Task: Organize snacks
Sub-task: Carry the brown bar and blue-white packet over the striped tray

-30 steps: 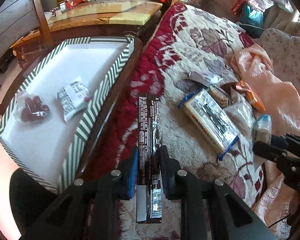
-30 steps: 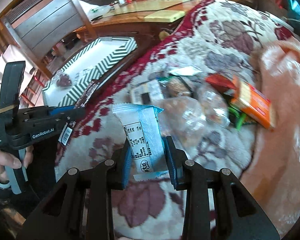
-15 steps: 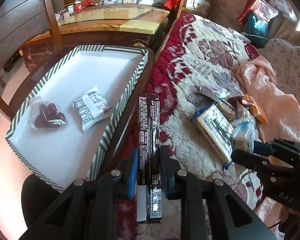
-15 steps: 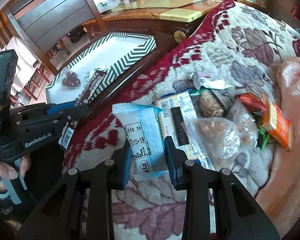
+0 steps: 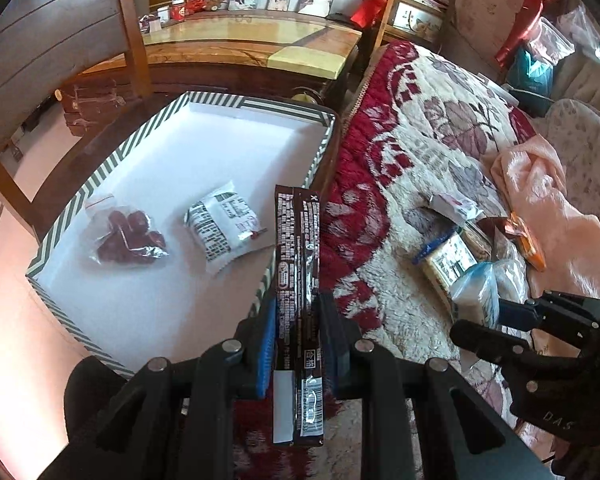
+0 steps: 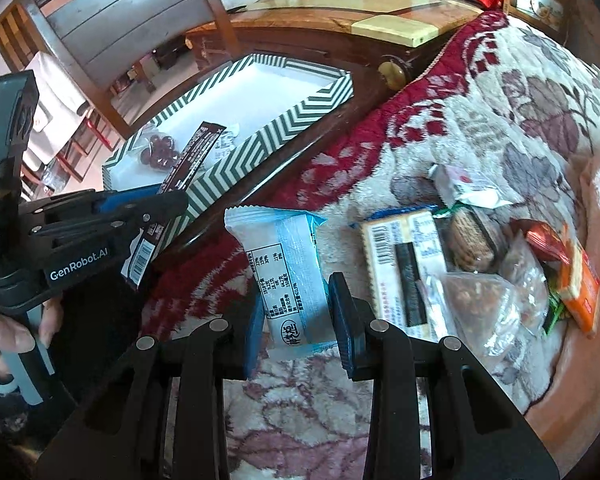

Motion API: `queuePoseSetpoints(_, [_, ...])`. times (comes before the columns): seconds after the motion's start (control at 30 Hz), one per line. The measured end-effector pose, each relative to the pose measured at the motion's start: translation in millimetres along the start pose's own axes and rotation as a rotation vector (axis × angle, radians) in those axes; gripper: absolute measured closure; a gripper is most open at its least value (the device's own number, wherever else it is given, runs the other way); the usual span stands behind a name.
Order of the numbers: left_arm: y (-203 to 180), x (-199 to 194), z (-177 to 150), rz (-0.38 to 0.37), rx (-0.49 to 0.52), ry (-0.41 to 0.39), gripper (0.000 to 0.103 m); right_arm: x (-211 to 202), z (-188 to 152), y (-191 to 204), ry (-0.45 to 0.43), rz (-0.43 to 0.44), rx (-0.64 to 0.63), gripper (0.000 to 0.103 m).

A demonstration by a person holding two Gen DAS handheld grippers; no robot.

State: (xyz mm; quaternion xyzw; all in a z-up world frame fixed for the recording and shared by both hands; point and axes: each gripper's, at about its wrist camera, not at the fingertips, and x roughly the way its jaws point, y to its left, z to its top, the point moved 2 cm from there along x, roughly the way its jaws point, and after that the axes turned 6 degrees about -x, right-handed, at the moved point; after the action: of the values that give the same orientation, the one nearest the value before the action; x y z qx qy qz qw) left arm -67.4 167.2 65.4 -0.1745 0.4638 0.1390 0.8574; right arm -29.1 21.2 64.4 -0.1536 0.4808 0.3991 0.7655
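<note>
My left gripper (image 5: 298, 312) is shut on a long dark brown snack bar (image 5: 297, 248), held over the near wall of the green-and-white striped box (image 5: 316, 160). Inside the box lie a clear bag of red dates (image 5: 126, 236) and a white printed packet (image 5: 220, 226). My right gripper (image 6: 294, 300) is shut on a pale blue and white snack packet (image 6: 284, 256) above the red-and-cream blanket (image 6: 500, 92). In the right wrist view the left gripper (image 6: 140, 210) with its brown bar (image 6: 192, 158) hangs at the box's (image 6: 300, 120) near wall.
A heap of snacks lies on the blanket: a blue-edged white packet (image 6: 404, 264), a bag of nuts (image 6: 480, 304), an orange packet (image 6: 580, 280) and a small white packet (image 6: 468, 184). A wooden chair (image 5: 60, 52) and a table (image 5: 252, 44) stand behind the box. A peach cloth (image 5: 560, 216) lies at the right.
Both grippers have carried their packets leftward from over the blanket toward the striped box. The brown bar's tip now overlaps the box's near wall. Neither grip has changed.
</note>
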Motion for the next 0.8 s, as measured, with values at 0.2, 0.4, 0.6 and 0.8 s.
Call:
queuePoseSetpoints(0.2, [13.1, -2.2, 4.6, 0.006, -0.027, -0.008, 0.080, 4.7, 14.7, 10.6, 0.002, 0.007, -0.029, 0.073])
queuePoseSetpoints(0.4, [33.3, -5.0, 10.3, 0.020, -0.068, -0.019, 0.080, 12.1, 35.1, 24.4, 0.003, 0.020, -0.066, 0.073])
queuePoseSetpoints(0.6, [54.7, -4.2, 13.6, 0.041, -0.113, -0.021, 0.080, 22.4, 51.8, 38.0, 0.011, 0.038, -0.096, 0.073])
queuePoseSetpoints(0.8, [72.5, 2.7, 17.5, 0.063, -0.150, -0.013, 0.080, 35.9, 68.4, 46.5, 0.019, 0.063, -0.107, 0.073])
